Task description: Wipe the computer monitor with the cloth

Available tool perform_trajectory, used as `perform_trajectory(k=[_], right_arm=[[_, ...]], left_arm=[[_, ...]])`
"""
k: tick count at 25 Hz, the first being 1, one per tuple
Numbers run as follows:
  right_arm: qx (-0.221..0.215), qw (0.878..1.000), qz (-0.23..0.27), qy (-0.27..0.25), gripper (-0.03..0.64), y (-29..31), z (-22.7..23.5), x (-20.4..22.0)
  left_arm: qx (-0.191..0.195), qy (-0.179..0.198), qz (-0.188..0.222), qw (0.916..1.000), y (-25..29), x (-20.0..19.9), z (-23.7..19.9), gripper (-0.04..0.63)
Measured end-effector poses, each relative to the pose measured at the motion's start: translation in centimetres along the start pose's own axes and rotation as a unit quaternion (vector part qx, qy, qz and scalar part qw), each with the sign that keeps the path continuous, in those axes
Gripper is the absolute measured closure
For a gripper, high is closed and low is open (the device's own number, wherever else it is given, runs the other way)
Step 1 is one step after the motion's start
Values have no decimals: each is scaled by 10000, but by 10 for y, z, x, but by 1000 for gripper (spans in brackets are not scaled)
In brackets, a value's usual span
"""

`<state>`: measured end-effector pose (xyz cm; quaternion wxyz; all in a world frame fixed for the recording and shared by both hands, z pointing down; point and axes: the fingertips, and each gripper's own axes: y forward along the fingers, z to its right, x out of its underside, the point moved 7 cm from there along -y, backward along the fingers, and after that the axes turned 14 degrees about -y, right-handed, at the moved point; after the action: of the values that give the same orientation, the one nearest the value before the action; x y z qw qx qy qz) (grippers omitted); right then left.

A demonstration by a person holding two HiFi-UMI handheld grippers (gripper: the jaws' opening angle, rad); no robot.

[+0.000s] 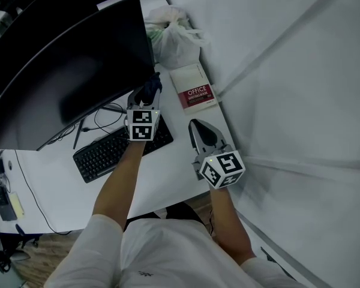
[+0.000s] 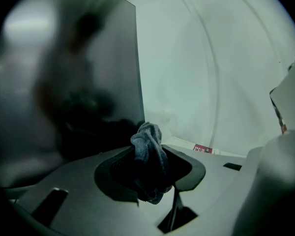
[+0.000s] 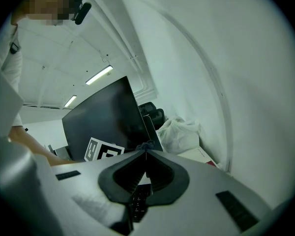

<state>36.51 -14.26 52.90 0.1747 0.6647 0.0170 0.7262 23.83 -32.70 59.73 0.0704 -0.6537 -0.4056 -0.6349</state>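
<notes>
A dark blue-grey cloth (image 2: 148, 154) is bunched between the jaws of my left gripper (image 2: 150, 156), which is shut on it. In the head view the cloth (image 1: 150, 90) sits just below the lower right corner of the black monitor (image 1: 66, 71), close to the screen. The left gripper view shows the monitor's dark screen (image 2: 78, 73) filling the left side, right behind the cloth. My right gripper (image 1: 199, 126) hangs over the white desk to the right, jaws shut with nothing between them; its tips (image 3: 146, 150) meet in the right gripper view.
A black keyboard (image 1: 114, 149) and cables lie under the monitor on the white desk (image 1: 174, 173). A red-and-white book (image 1: 195, 89) and a tied white plastic bag (image 1: 174, 38) lie at the back right. A white wall runs along the right.
</notes>
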Motion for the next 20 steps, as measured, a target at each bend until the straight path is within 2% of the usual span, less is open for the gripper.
perform_trajectory(k=[4,10,20], right_arm=[[-89,10000,-15,-15,597,6,-7,0],[-192,9998,-73,-66,597,13,-18,0],[-495,9985,-119,-211,597,30,-51,-5]], left_arm=[[-60,-94,-47,9999,-7,7,-9,442],[-261,-434,-88,9987,-19,21,-30,442],[-536,-623,-31,9966,-53,28,-64,442]])
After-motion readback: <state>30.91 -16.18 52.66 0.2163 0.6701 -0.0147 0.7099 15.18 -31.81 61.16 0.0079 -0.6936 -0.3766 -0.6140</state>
